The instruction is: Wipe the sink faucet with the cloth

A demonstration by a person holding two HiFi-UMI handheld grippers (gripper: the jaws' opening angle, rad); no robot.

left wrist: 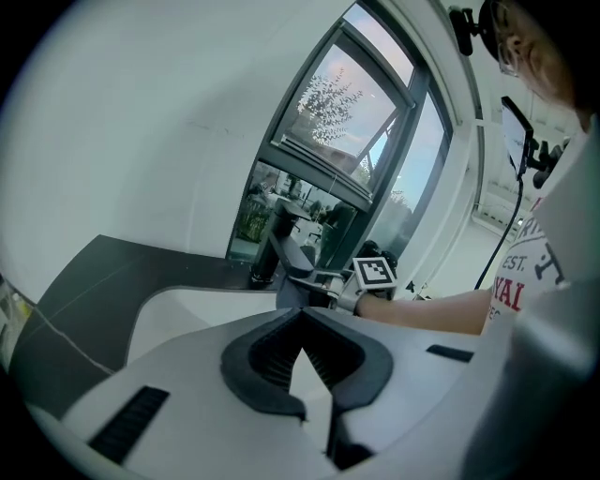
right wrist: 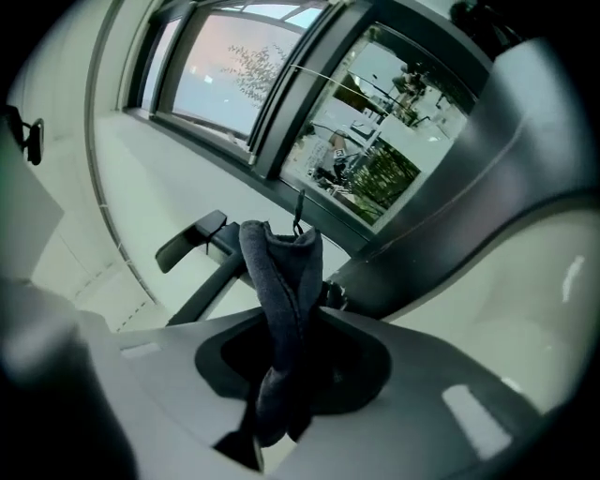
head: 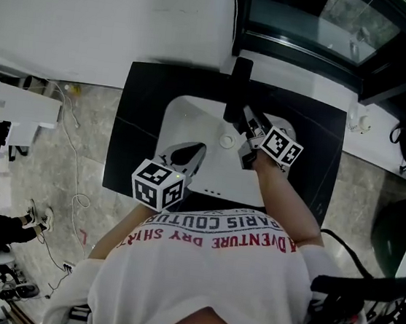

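Head view: faucet (head: 238, 88) at the sink's (head: 187, 115) back edge, right hand-held gripper (head: 249, 135) just beside. Left gripper view: left hand-held gripper (left wrist: 302, 319) closed, empty. Right gripper view: jaws clamp the cloth (right wrist: 281, 300); better press it flat along the faucet.

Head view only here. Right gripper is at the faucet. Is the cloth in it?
Observer: Yes. The right gripper is shut on a dark cloth.
Operator: Cloth bunched or flat?
Observer: Folded into a thick strip that stands up past the jaw tips.
Operator: Left one holding anything?
Observer: No. The left gripper has its jaw tips together, with nothing between them.
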